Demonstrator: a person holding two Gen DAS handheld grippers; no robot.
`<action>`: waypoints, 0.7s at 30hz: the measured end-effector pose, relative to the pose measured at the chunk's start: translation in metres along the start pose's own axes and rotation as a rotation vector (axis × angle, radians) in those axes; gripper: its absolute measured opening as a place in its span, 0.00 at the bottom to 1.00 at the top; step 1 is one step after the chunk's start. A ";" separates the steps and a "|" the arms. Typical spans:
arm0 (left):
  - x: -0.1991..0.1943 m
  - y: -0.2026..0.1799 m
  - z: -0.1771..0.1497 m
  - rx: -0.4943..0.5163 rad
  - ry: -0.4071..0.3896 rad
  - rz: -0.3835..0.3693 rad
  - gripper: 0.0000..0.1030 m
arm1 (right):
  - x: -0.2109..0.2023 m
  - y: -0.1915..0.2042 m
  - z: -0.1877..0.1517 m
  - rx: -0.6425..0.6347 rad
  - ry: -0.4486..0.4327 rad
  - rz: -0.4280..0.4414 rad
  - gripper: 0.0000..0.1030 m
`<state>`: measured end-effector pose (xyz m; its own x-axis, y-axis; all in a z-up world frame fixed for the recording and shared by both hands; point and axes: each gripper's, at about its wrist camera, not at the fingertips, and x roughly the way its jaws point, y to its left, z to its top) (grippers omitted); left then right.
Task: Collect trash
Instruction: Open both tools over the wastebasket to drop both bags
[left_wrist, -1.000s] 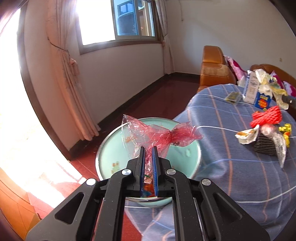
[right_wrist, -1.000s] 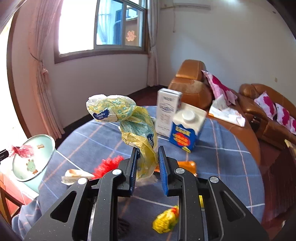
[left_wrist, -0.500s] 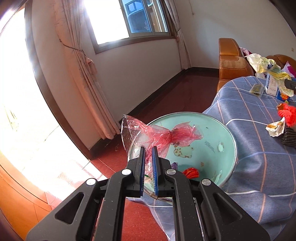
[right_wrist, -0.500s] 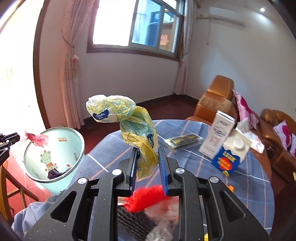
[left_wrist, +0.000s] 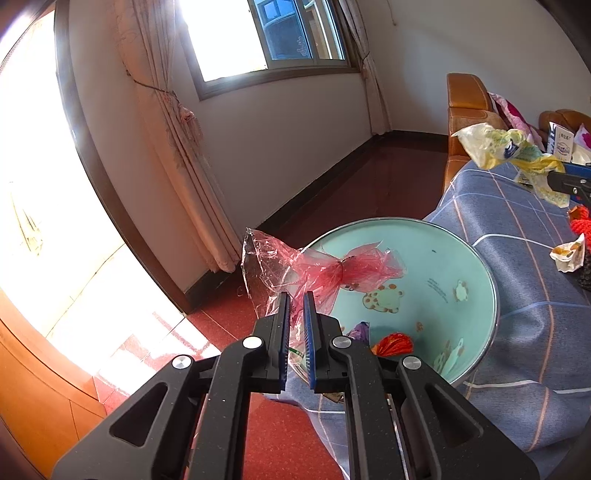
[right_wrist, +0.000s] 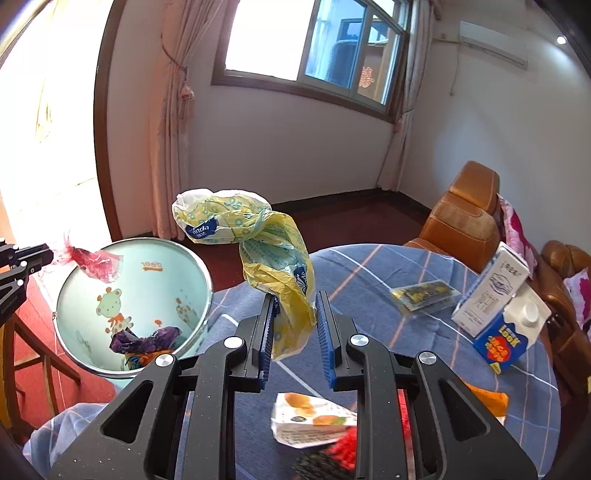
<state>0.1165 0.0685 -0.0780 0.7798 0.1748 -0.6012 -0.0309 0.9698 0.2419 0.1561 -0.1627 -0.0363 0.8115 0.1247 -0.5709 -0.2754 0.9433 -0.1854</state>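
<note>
Pinching a crumpled red cellophane wrapper (left_wrist: 321, 269), the left tongs (left_wrist: 295, 306) hold it just above the near rim of a pale green bin (left_wrist: 436, 258) that stands beside the bench (left_wrist: 517, 229); their jaws are nearly together, with the film caught between them. From the right wrist view the same wrapper (right_wrist: 90, 260) hangs over the bin's (right_wrist: 173, 284) far left edge, and purple and orange scraps (right_wrist: 144, 341) already lie at the bottom. Clamped on a knotted yellow tissue-pack bag (right_wrist: 266, 258), the right tongs (right_wrist: 297, 314) carry it upright above the checked blue cloth, to the right of the bin; the jaws sit fairly wide apart with the bag bunched between them. Other rubbish rests on the bench: a torn white snack wrapper (right_wrist: 310, 419) just in front of the right tongs, a small dark sachet (right_wrist: 424, 297) further back, and a white carton (right_wrist: 491, 291) leaning against a blue carton (right_wrist: 509, 338) near the right edge. An orange leather sofa (right_wrist: 465, 218) stands behind the bench.
</note>
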 end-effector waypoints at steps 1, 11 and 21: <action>0.000 0.000 0.000 0.004 -0.002 0.006 0.07 | 0.001 0.003 0.001 -0.008 0.001 0.003 0.22; 0.000 0.001 0.001 0.014 0.006 0.032 0.07 | 0.018 0.030 0.004 -0.073 0.016 0.032 0.22; 0.001 -0.001 0.002 0.015 0.011 0.024 0.07 | 0.023 0.046 0.004 -0.113 0.027 0.056 0.22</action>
<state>0.1187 0.0678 -0.0772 0.7721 0.2000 -0.6033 -0.0400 0.9626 0.2679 0.1640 -0.1150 -0.0542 0.7794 0.1661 -0.6042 -0.3771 0.8944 -0.2405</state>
